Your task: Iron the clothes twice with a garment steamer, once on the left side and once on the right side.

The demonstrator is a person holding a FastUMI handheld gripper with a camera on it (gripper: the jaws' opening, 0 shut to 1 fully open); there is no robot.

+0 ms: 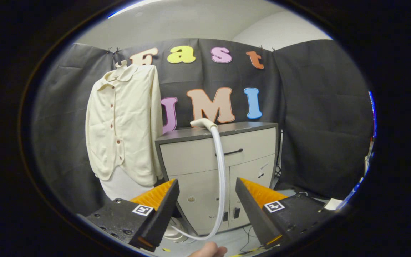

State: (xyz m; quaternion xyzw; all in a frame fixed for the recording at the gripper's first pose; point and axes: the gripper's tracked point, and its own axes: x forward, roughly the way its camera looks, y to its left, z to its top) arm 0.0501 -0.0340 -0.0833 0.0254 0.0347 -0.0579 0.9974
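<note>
A cream button-front shirt (123,125) hangs on a hanger against the dark booth wall, just to the left of a grey cabinet (219,167) with one drawer above two doors. The shirt's right sleeve edge hangs beside the cabinet's left front corner. The steamer head (203,123) lies on the cabinet's top, near the middle of its front edge, with its white hose (221,171) dropping over that edge and down the cabinet front to curve along the floor toward a pale steamer base (172,232) at the cabinet's lower left corner.

The hand-held gripper (207,203) is spread wide with nothing between its fingers; the hose passes through the gap, well beyond the tips. A fingertip of a person (207,250) shows just below the gripper.

Judging by looks, the steamer head is light, rigid plastic, smooth and possibly slippery, so a grip across the handle neck, just behind where the hose joins, seems firmest. The hose is flexible and will drag and pull sideways as the head travels toward the shirt. The shirt is soft, thin fabric that will swing away under pressure, so strokes should be gentle and downward, on its left panel and then its right.
</note>
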